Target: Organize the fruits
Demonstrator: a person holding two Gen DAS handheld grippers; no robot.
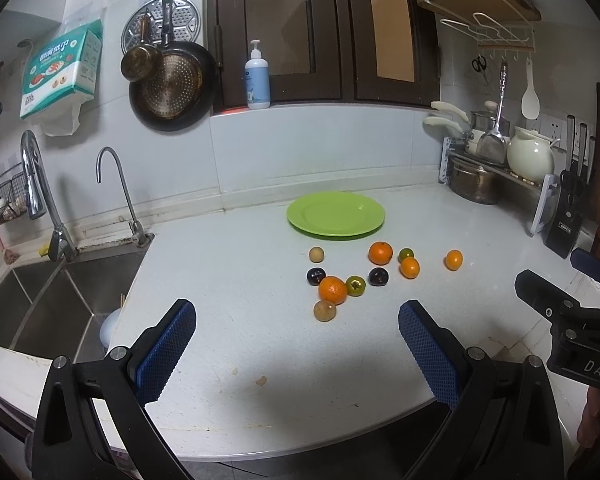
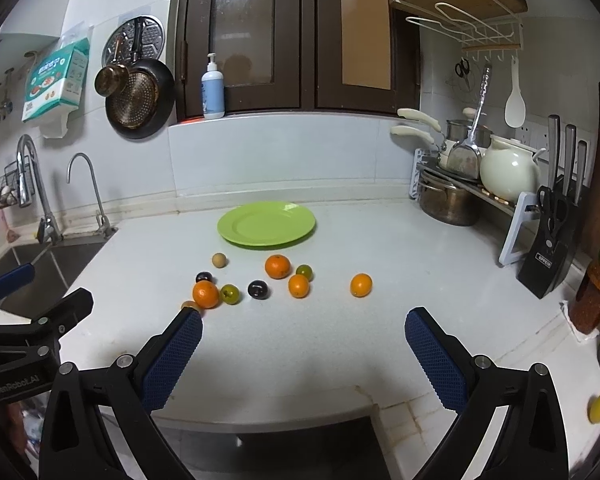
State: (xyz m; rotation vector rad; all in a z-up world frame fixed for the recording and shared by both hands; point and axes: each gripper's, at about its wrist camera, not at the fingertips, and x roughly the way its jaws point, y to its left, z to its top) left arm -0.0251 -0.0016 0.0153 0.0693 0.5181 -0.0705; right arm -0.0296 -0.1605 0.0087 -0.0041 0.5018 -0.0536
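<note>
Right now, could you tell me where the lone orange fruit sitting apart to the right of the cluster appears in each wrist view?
Left wrist view: the lone orange fruit lies right of centre, on the counter, apart from the other fruit.
Right wrist view: it lies just right of centre, ahead of the open right gripper.
Shared landmark: the green plate, behind and to the left of it in both views.

My finger pads [image 1: 168, 354] are blue, rough, diamond-textured rubber on matt black plastic arms. The green plate [image 1: 336, 215] at centre looks glossy plastic, on a speckled, matt white counter [image 1: 240, 280]. At left, the faucet [image 1: 34, 184] is shiny metal.
</note>
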